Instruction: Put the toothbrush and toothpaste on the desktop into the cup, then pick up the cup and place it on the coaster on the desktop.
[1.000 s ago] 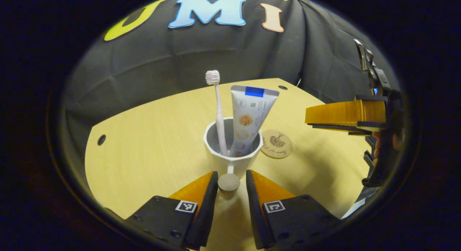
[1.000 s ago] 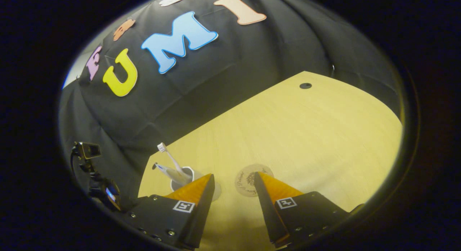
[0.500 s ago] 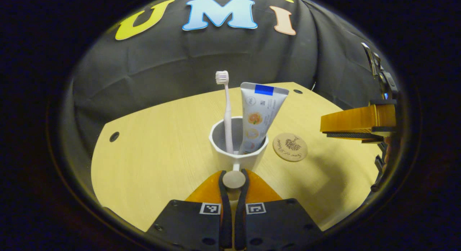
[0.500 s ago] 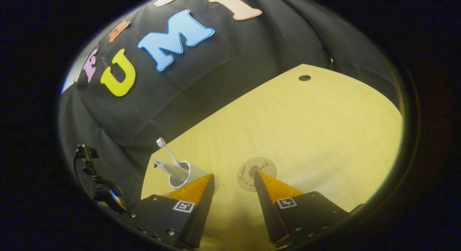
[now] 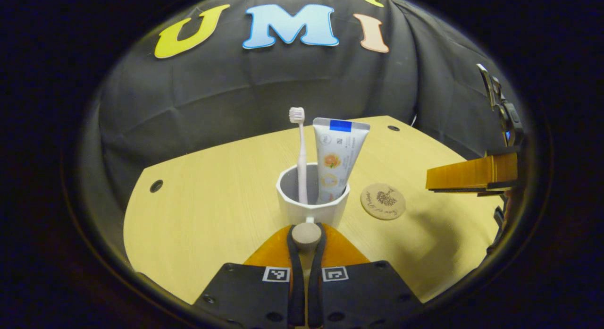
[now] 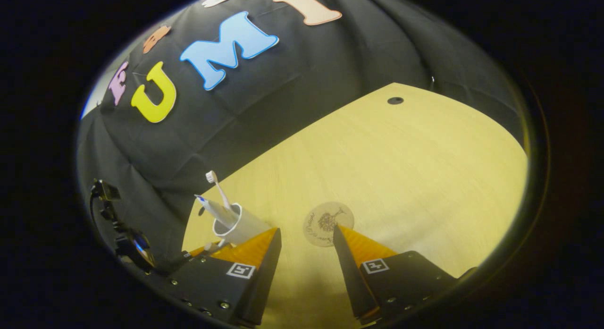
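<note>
A white cup (image 5: 313,202) stands near the middle of the wooden desktop (image 5: 212,211). In it a toothbrush (image 5: 300,149) stands bristles up beside a leaning toothpaste tube (image 5: 336,154). My left gripper (image 5: 306,232) is shut on the round knob of the cup's handle (image 5: 306,235). A round coaster (image 5: 382,201) lies just right of the cup. In the right gripper view the cup (image 6: 238,224), toothbrush (image 6: 215,185) and tube (image 6: 212,209) are at lower left, and the coaster (image 6: 328,223) lies just ahead of my open right gripper (image 6: 304,234), which holds nothing.
My right gripper (image 5: 455,177) hovers above the desktop to the right of the coaster in the left gripper view. Small dark holes (image 5: 156,185) (image 5: 393,128) mark the desktop's far corners. The black cloth wall rises behind the desk.
My left gripper went from open around the cup's handle knob to shut on it. The cup sits higher in the right gripper view. My right gripper stayed open and drifted a little.
</note>
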`<state>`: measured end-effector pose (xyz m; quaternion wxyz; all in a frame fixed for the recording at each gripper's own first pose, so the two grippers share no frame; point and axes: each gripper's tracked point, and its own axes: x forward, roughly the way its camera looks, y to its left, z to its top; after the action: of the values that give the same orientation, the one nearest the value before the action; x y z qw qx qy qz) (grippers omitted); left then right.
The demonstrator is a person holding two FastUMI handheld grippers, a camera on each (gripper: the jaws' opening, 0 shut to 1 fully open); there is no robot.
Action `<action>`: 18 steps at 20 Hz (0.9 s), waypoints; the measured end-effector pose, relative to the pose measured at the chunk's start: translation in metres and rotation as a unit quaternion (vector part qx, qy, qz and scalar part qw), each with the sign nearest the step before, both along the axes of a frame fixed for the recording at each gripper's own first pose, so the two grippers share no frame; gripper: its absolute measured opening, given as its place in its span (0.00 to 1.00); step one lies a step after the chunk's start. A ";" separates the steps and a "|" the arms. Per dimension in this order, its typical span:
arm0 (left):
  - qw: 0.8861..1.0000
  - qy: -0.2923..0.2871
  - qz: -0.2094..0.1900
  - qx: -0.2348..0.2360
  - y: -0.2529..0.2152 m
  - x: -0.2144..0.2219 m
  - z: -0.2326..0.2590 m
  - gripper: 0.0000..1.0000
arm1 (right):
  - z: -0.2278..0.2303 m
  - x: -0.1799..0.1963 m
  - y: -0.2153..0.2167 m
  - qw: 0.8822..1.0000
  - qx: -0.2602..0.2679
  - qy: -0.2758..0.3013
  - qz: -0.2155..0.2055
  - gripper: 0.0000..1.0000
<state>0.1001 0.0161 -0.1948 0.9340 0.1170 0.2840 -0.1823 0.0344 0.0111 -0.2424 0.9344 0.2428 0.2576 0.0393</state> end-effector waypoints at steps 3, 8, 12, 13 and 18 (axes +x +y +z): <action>1.000 -0.005 0.002 -0.003 -0.002 0.000 0.000 0.10 | -0.002 -0.003 -0.001 1.000 0.000 0.004 0.002 0.68; 0.998 -0.055 0.010 -0.037 -0.005 0.009 0.010 0.10 | -0.012 -0.010 -0.003 1.000 -0.019 0.013 0.013 0.67; 0.993 -0.106 0.012 -0.055 -0.011 0.015 0.009 0.10 | -0.026 -0.015 -0.009 0.999 -0.039 0.022 0.031 0.68; 0.991 -0.119 0.012 -0.061 -0.014 0.016 0.010 0.10 | -0.029 -0.014 -0.010 0.998 -0.045 0.022 0.033 0.67; 0.981 -0.174 0.003 -0.081 -0.022 0.012 0.013 0.10 | -0.043 -0.016 -0.013 0.998 -0.054 0.014 0.041 0.68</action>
<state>0.1126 -0.0057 -0.1816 0.9761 0.0705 0.1017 -0.1787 0.0181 -0.0023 -0.2853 0.9401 0.1820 0.2819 0.0605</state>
